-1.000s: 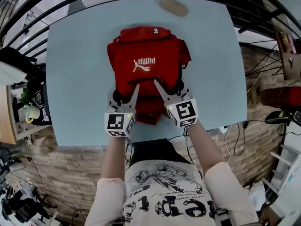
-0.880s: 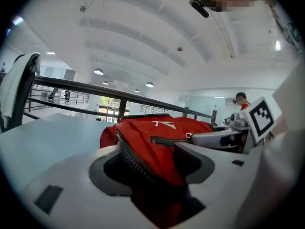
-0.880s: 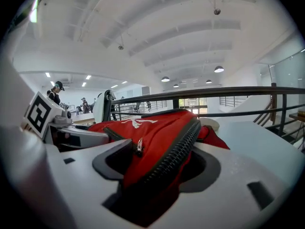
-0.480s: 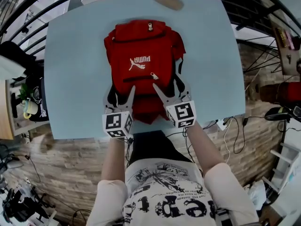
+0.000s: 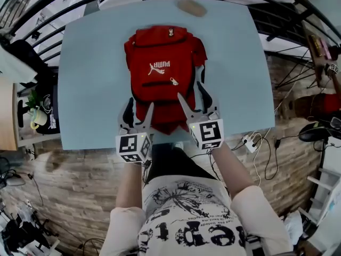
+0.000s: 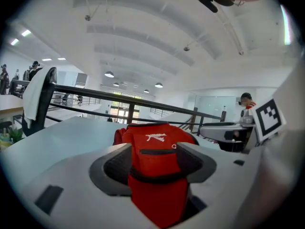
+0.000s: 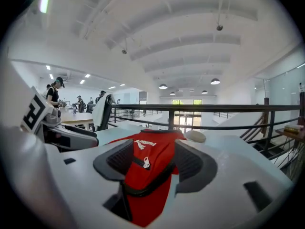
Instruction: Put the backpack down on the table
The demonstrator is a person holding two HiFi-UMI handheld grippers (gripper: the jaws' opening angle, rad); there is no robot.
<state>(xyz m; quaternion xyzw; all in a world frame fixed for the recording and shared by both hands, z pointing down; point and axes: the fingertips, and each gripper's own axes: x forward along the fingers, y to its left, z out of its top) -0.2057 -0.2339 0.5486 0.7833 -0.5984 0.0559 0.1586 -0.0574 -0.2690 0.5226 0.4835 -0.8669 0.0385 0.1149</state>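
The left gripper (image 5: 139, 104) is held with its jaws spread wide, and the right gripper (image 5: 190, 89) is caught with its jaws closing. In both gripper views the near end of the red Puma backpack (image 5: 162, 71) is seen in the gap, yet no pad is seen pressing on it. The backpack is laid flat on the pale blue table (image 5: 88, 79), logo side up, directly ahead of both tools. Its long axis is run away from the person, in line with the jaws, and neither hand is placed nearer than the other. Its near corners are covered by the fingers, and its shoulder straps are hidden underneath. A tan oval object (image 5: 191, 7) at the table's far edge cannot be identified.
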